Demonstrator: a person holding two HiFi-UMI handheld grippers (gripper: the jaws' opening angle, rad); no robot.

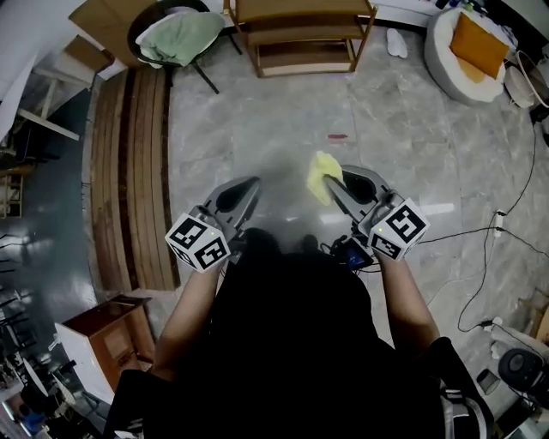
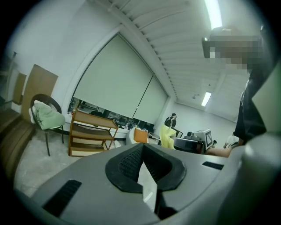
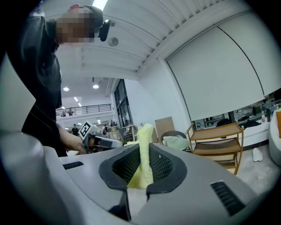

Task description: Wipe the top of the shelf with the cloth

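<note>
In the upper left of your head view stands a chair (image 1: 171, 21) holding a green cushion (image 1: 182, 37). Wooden planks (image 1: 133, 171) lie down the left side of the marble floor (image 1: 257, 120). A round white seat (image 1: 446, 64) with an orange cushion (image 1: 479, 43) sits upper right, black cables (image 1: 506, 210) trail at the right edge, and a small wooden cabinet (image 1: 107, 330) stands lower left.

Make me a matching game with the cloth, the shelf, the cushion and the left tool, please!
1 cloth
2 left tool
3 shelf
4 cushion

A green, on the chair
B shut, empty
C wooden, far across the floor
D yellow, pinched in the right tool

Pairs: 1-D, 2-B, 3-C, 4-A.
</note>
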